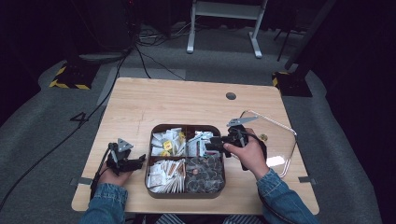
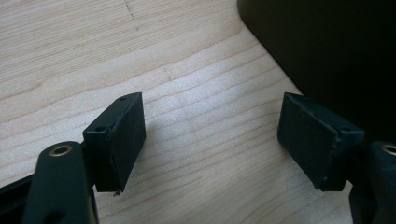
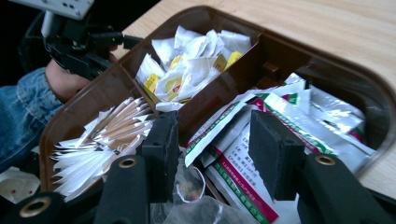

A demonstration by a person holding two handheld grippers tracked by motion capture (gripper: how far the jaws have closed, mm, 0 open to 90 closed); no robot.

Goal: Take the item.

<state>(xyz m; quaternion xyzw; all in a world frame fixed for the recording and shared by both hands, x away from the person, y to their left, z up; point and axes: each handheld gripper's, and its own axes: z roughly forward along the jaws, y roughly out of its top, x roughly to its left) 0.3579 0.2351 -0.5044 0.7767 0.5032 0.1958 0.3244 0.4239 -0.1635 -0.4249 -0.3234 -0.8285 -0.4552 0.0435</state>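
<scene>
A brown tray (image 1: 187,126) with four compartments sits mid-table. My right gripper (image 1: 208,142) (image 3: 215,140) hovers over its far right compartment of green-and-white packets (image 1: 198,140) (image 3: 299,112), jaws open, pads touching nothing. Beside it are white-and-yellow sachets (image 1: 167,142) (image 3: 191,65). Paper-wrapped sticks (image 1: 164,175) (image 3: 107,140) fill the near left compartment and clear little bags (image 1: 205,173) the near right. My left gripper (image 1: 140,162) (image 2: 212,135) rests open on bare wood, just left of the tray's dark wall (image 2: 327,46).
A clear plastic lid (image 1: 275,140) lies on the table right of the tray, partly under my right hand. A round cable hole (image 1: 230,96) sits in the far half of the wooden table (image 1: 154,102). Cables and a desk frame are on the floor beyond.
</scene>
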